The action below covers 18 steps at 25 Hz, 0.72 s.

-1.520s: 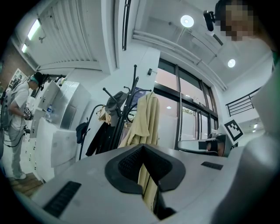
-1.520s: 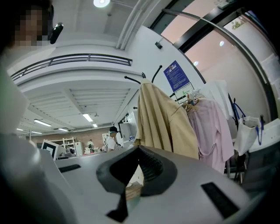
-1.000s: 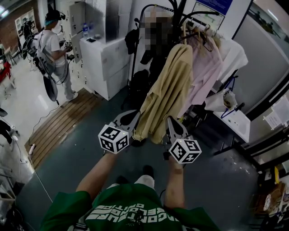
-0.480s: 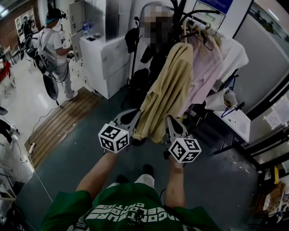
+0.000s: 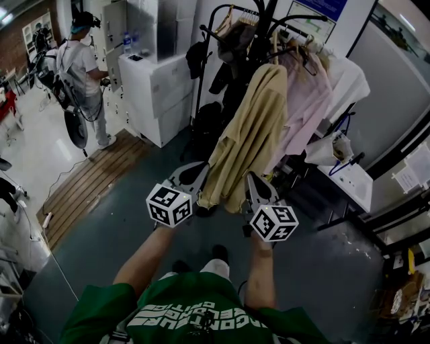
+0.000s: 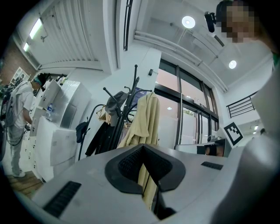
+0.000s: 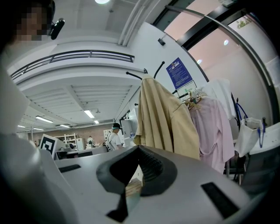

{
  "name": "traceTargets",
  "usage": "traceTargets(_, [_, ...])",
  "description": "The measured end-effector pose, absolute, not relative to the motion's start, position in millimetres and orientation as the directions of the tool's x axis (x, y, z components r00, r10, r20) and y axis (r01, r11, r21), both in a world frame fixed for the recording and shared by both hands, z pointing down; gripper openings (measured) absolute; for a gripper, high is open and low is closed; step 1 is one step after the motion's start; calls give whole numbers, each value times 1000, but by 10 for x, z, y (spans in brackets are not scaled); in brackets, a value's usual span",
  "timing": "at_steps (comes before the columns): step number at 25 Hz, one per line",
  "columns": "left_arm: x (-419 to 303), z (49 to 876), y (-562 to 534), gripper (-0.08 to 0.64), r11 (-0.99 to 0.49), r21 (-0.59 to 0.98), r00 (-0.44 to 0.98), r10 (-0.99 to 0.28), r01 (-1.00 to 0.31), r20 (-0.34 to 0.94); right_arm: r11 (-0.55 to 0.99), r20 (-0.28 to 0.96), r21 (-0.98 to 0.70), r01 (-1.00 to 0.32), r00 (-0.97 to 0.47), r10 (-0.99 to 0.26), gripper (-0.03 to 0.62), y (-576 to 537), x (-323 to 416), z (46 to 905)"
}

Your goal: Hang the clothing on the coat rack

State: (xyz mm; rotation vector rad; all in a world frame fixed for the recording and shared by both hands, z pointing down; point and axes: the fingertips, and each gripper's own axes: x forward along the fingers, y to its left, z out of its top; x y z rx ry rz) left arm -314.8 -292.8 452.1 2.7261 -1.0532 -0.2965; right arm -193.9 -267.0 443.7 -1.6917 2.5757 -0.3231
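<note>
A tan garment (image 5: 252, 134) hangs from the black coat rack (image 5: 265, 13), with a pink garment (image 5: 306, 107) beside it on the right. Both grippers are held level in front of the tan garment's lower hem. My left gripper (image 5: 200, 169) is at the hem's left and my right gripper (image 5: 252, 177) at its right. In the left gripper view the jaws (image 6: 143, 146) are shut and empty, and the tan garment (image 6: 146, 118) hangs beyond them. In the right gripper view the jaws (image 7: 138, 148) meet at the tips with nothing between them, and the tan garment (image 7: 162, 118) and pink garment (image 7: 212, 127) hang behind.
Dark clothes (image 5: 215, 74) hang on the rack's left side. White cabinets (image 5: 158, 94) stand at the back left, with a person in a white shirt (image 5: 80, 67) beside them and a wooden platform (image 5: 94, 185) on the floor. A desk with a white bag (image 5: 332, 148) is on the right.
</note>
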Motion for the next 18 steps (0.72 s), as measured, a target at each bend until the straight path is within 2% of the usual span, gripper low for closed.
traceTargets(18, [-3416, 4457, -2951, 3, -690, 267, 682, -718, -673, -138, 442, 86, -191, -876, -464, -882, 8, -2676, -2221, 4477])
